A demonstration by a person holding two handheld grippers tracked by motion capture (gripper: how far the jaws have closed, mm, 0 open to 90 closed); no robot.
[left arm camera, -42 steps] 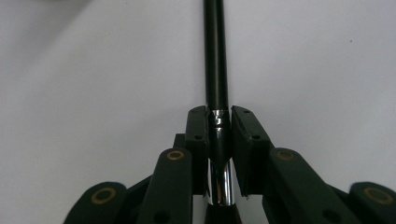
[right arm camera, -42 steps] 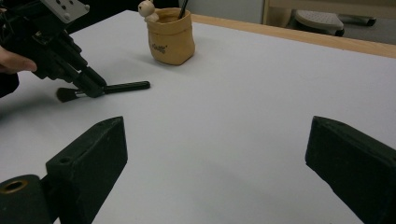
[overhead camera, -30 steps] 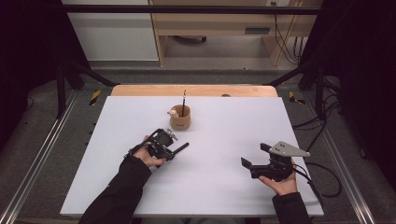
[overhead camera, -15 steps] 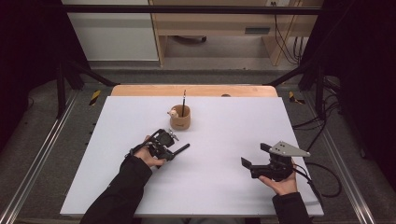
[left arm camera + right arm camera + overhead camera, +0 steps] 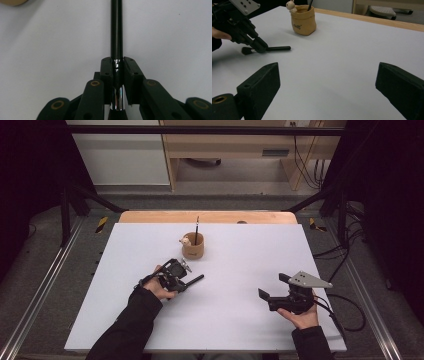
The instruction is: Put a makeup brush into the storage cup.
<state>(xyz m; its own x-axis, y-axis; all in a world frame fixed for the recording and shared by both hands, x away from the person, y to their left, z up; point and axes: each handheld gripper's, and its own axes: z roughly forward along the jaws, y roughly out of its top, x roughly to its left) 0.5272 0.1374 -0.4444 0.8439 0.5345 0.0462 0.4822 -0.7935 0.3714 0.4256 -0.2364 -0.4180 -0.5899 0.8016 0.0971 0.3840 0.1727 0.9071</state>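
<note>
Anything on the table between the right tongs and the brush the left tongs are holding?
Nothing: in the right gripper view, bare white table runs from the open right tongs to the brush clamped in the left tongs.

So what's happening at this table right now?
A person works at a white table with a gripper in each hand. The left gripper has just closed its jaws on a black makeup brush, clamped near its silver ferrule and lying low on the table. A small tan holder with another thin black stick in it stands just beyond. The right gripper rests apart at the right, jaws wide open, holding nothing.
</note>
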